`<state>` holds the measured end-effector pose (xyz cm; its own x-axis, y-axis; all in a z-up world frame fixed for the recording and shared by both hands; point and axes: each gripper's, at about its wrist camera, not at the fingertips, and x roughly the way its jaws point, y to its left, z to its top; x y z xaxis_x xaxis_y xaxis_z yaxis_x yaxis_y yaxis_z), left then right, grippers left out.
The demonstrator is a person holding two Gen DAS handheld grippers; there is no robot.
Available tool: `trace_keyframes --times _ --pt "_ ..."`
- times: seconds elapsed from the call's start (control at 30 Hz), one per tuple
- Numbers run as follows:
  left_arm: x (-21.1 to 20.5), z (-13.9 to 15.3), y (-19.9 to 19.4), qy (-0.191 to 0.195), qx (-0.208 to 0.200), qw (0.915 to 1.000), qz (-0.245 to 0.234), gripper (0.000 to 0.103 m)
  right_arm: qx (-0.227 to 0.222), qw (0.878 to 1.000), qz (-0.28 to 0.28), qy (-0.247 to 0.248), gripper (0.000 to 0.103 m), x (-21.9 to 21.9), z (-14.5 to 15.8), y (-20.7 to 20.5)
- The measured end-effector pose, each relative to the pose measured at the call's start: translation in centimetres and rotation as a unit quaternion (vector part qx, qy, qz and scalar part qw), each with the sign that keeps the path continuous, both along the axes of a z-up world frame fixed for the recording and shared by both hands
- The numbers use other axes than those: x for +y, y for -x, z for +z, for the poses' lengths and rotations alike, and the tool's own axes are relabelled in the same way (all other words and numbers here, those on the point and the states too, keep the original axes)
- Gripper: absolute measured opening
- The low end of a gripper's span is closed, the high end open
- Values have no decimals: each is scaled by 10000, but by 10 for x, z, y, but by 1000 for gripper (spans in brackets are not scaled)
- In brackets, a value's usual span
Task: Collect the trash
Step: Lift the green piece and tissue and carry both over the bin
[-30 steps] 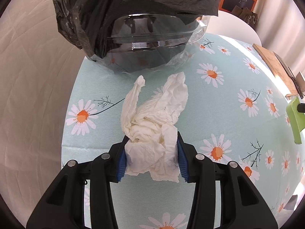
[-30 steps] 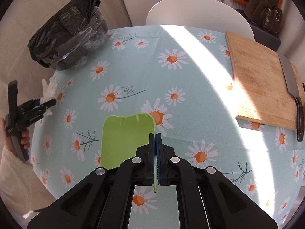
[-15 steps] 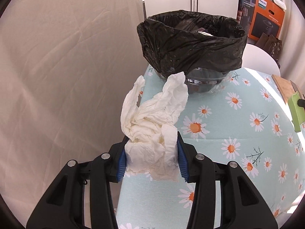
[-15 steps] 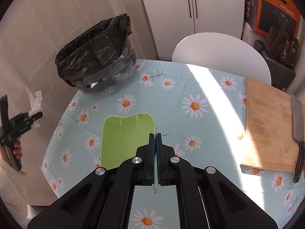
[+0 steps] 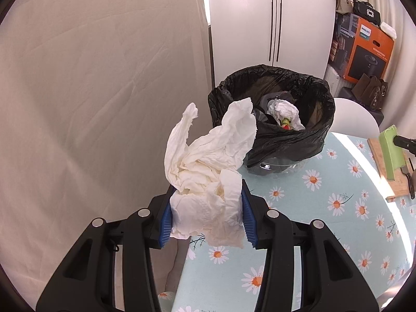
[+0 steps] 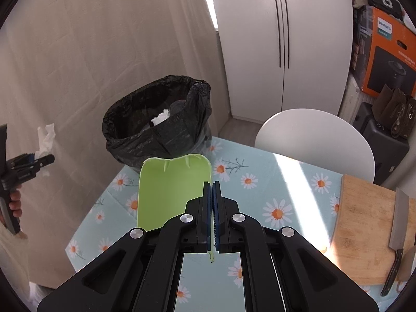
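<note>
The crumpled white paper towel (image 5: 208,182) is creased and puffy, two loose flaps standing up; the left gripper (image 5: 207,219) clamps it between its blue pads, raised off the table's near-left edge, short of the black-lined trash bin (image 5: 273,119) at the far-left corner. The left view looks into the bin: wadded paper and scraps. The right view alone shows the right gripper (image 6: 212,218) pinched on a green scraper (image 6: 169,189), plus cutting board (image 6: 364,228) and cleaver (image 6: 397,234).
</note>
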<state>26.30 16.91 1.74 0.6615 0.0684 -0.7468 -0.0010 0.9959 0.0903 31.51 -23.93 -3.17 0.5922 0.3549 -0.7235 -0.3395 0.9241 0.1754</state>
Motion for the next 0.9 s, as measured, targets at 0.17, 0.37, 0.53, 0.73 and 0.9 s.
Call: trace_keyframes --times 0.17,0.37,0.53,0.73,0.9 --pt "-17 17 -37 -147 41 9993 -341 46 -89 10000 13 -17 2 15 17 -27" --pt "-42 17 -94 -367 215 9970 -647 46 -307 9995 34 -108 2 37 39 -65" --pt "-63 4 -135 -367 453 9928 -1049 46 -450 9988 170 -2 2 61 51 -95" --pt "-80 -16 -181 -318 667 9861 -1488 46 -347 9986 362 167 2 97 43 -136" --pt "-82 -35 -208 -570 926 9768 -1845 46 -159 9963 641 546 2 123 26 -167"
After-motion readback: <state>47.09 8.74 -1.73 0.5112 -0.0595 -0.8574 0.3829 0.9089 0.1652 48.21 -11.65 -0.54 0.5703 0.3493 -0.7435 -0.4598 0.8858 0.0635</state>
